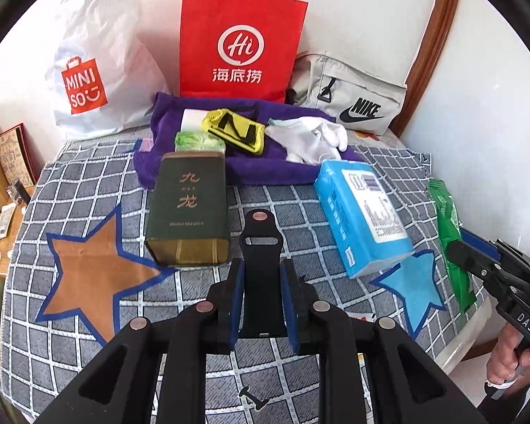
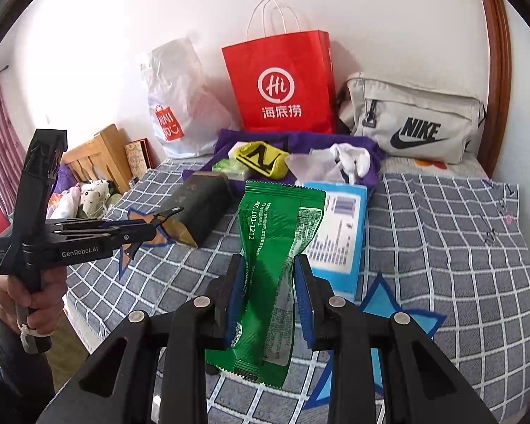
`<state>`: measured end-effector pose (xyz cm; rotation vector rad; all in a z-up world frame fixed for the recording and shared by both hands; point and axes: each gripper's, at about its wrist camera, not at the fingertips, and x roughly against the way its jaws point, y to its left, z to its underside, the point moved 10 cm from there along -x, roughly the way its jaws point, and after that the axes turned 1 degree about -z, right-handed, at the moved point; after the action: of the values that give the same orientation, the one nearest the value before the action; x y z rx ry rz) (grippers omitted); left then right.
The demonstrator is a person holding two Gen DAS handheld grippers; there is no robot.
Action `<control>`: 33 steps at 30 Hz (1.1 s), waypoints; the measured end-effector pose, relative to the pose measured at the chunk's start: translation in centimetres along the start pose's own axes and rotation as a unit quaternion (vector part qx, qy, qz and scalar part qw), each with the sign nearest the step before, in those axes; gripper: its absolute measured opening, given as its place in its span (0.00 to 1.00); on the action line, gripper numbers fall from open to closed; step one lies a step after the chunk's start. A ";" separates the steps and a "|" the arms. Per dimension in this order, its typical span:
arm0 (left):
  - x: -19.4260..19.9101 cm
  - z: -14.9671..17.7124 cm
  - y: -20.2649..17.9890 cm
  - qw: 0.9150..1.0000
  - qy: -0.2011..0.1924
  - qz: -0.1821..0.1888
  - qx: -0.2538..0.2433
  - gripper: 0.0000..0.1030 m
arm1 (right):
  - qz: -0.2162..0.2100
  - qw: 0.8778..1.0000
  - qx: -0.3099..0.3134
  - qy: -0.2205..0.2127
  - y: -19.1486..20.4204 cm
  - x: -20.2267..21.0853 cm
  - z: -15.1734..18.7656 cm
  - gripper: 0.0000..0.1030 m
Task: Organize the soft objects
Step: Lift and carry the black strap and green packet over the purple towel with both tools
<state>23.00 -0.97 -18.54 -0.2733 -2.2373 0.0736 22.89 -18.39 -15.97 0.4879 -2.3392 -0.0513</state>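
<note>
My right gripper [image 2: 269,275] is shut on a green wet-wipe packet [image 2: 275,247] and holds it above the checked bedspread [image 2: 441,247]; the packet also shows in the left wrist view [image 1: 448,233]. My left gripper [image 1: 262,275] is shut on a black strap-like piece [image 1: 261,236], held above the bedspread; it shows from the side in the right wrist view [image 2: 159,222]. A blue tissue pack [image 1: 362,217] lies to its right. A purple towel [image 1: 251,166] at the back carries a yellow-black cloth [image 1: 235,130], white gloves [image 1: 314,139] and a green tissue pack [image 1: 199,141].
A dark green tin box [image 1: 189,212] lies left of centre. A red paper bag [image 1: 240,42], a white Miniso bag [image 1: 95,63] and a grey Nike pouch [image 1: 353,95] stand against the wall. A wooden headboard [image 2: 99,152] is at the left.
</note>
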 end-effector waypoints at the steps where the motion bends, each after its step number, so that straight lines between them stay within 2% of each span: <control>1: 0.0 -0.3 -0.1 1.000 -0.002 0.000 -0.001 0.19 | 0.001 1.000 0.000 0.000 0.0 -0.1 -0.3 0.28; 11: 0.5 -2.6 0.9 1.000 -0.017 -0.005 0.007 0.19 | 0.009 1.000 0.002 -0.005 -0.4 -0.9 -2.5 0.28; 21: 0.6 -5.5 3.9 0.999 -0.029 -0.027 0.021 0.19 | 0.024 1.000 -0.002 -0.005 -1.3 -2.7 -5.1 0.28; 30: 0.0 -8.8 5.8 0.998 -0.044 -0.046 0.028 0.19 | 0.032 0.999 -0.004 -0.018 -2.3 -4.0 -8.3 0.28; 33: -0.3 -9.8 6.0 0.998 -0.047 -0.041 0.032 0.19 | 0.031 0.999 -0.008 -0.022 -2.5 -4.6 -9.5 0.28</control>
<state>31.83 4.40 -13.49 -0.1456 -2.3314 0.1151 33.21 -18.09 -12.51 0.4116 -2.3937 -0.0515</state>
